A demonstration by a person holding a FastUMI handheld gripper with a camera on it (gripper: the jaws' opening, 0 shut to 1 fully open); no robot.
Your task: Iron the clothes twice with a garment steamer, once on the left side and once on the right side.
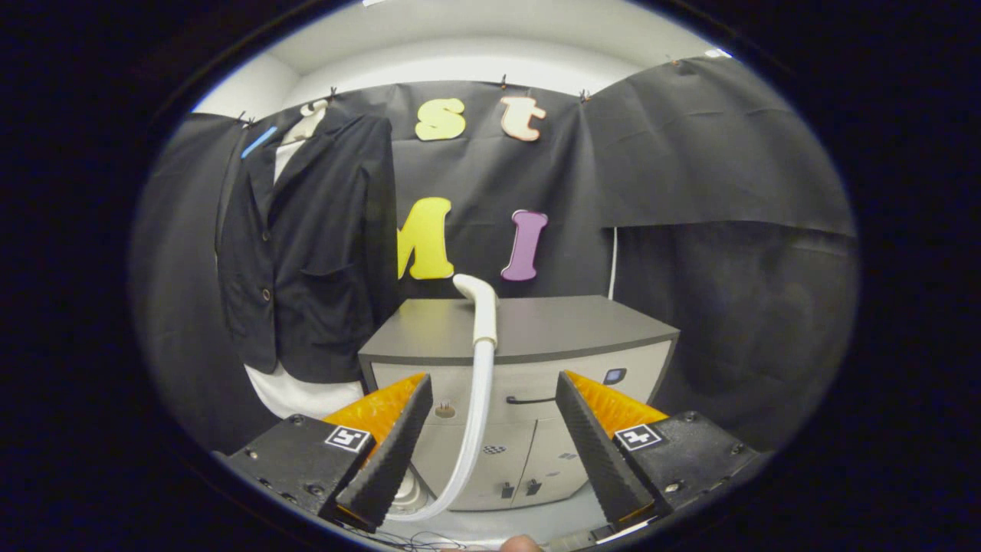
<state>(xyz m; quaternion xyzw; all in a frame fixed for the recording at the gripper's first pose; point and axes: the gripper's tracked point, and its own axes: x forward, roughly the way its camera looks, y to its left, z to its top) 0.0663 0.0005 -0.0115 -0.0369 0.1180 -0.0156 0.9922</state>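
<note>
Our tongs [494, 433] gape, steamer [477, 295] untouched beyond them.
We judge its rigid head light on a floppy hose [475, 429] running between the fingers; take the neck. The jacket [306, 245], soft, hangs beyond, leftward of the bench [582, 326].

Dim booth, sharp centre, fisheye bending toward the edges.
</note>
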